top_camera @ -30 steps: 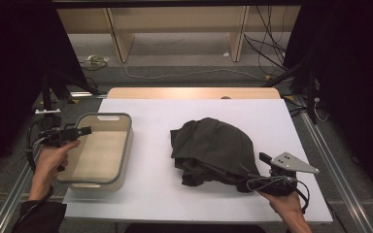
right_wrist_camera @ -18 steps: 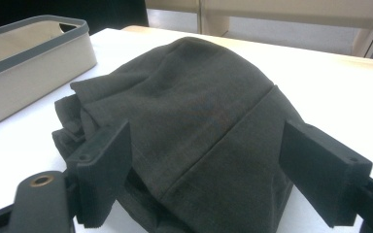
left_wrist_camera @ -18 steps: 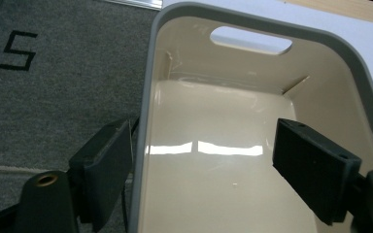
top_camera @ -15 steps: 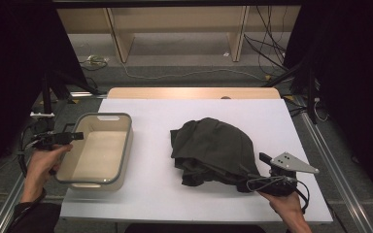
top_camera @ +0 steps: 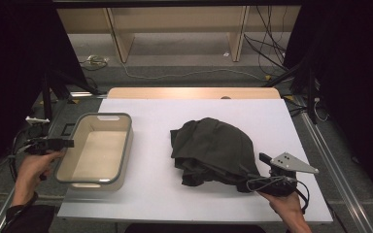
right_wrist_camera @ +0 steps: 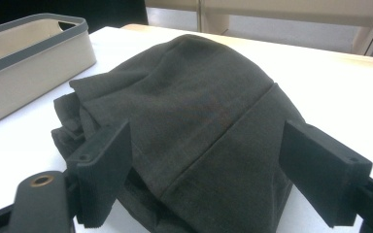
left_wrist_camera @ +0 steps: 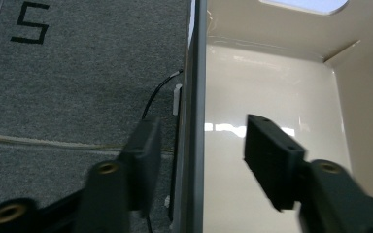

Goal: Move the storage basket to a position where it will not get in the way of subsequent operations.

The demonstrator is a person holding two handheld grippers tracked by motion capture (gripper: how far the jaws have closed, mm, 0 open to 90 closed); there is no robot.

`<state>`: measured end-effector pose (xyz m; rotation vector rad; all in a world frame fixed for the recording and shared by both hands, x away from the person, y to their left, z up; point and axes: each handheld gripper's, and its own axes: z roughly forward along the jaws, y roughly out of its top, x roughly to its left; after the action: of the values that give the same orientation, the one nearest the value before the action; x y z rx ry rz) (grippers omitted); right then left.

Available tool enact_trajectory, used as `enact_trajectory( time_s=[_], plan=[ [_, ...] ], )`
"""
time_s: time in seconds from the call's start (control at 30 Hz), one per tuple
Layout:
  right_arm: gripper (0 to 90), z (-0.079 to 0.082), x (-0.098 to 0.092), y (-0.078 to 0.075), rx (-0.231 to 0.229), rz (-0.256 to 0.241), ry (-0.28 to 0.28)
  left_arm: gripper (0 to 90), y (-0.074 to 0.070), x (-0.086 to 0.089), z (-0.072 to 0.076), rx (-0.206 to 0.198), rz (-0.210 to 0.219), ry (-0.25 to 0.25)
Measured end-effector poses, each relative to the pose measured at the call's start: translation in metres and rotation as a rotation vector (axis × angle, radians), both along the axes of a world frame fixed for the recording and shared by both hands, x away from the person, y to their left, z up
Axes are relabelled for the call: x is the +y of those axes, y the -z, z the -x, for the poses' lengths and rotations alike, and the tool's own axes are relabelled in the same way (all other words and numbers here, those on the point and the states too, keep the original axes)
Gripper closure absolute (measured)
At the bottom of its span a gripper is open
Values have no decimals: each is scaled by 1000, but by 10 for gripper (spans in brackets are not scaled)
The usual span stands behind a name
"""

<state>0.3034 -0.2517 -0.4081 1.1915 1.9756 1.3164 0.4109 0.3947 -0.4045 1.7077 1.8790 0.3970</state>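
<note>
Here both hand-held grippers gape: the left straddling the glossy bin's grey rim, the right flanking rumpled dark cloth.

The garment is dark matt cloth, soft, finely woven, with a stitched seam showing in the right gripper view; the bin is cream plastic, glossy and smooth inside, with a duller grey rim. The tabletop is white, smooth and matt, edged in pale wood; the floor is rough grey carpet; the jaws are matt black plastic, ribbed on their faces.
</note>
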Motion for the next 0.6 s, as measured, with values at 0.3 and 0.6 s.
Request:
enact_trajectory(
  time_s=[0.3,0.6],
  plan=[
    [206,-1,0,1,7,0,0,695,6,0,-1,30,-10,7],
    [206,0,0,0,5,-4,-5,819,11,-2,-3,70,-30,11]
  ],
)
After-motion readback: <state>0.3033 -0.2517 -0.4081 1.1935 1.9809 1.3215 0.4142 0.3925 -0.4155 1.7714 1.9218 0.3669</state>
